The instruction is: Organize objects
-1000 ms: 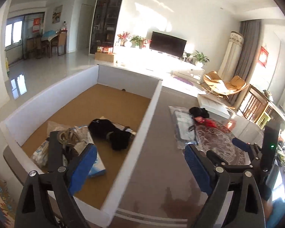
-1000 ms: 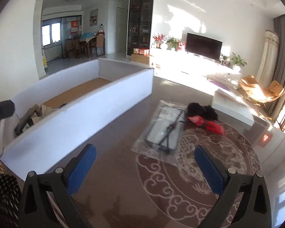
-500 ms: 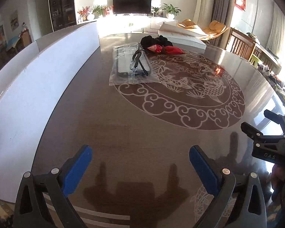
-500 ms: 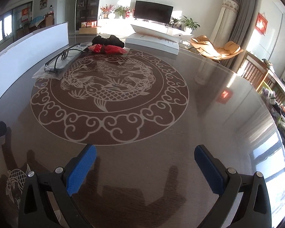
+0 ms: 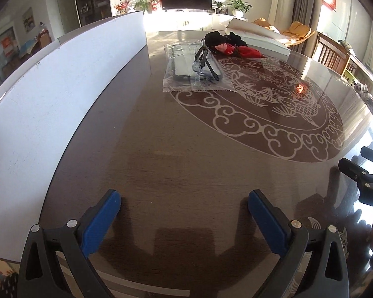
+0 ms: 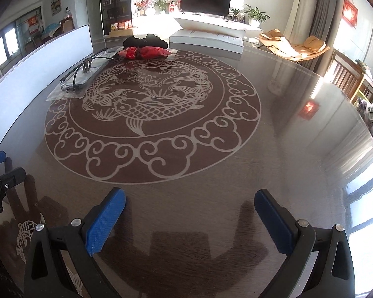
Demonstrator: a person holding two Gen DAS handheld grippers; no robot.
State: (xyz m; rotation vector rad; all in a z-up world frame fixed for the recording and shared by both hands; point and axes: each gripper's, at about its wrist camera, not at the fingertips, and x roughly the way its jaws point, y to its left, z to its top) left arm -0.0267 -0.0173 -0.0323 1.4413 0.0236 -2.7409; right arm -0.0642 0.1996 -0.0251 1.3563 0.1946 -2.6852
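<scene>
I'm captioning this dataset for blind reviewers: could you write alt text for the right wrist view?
The open right gripper with blue-padded fingers hovers over a dark glossy table with a pale fish medallion. At the far left edge lie a clear plastic packet, a red cloth bundle and black fabric, beside a white box wall.

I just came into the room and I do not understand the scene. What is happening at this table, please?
A person is tidying a round table with two handheld tools. Both the left claw and the right claw are open and hold nothing, low over bare tabletop. A clear plastic bag with a black cable on it, a red bundle and a black cloth lie across the table, beside a white box wall.
</scene>
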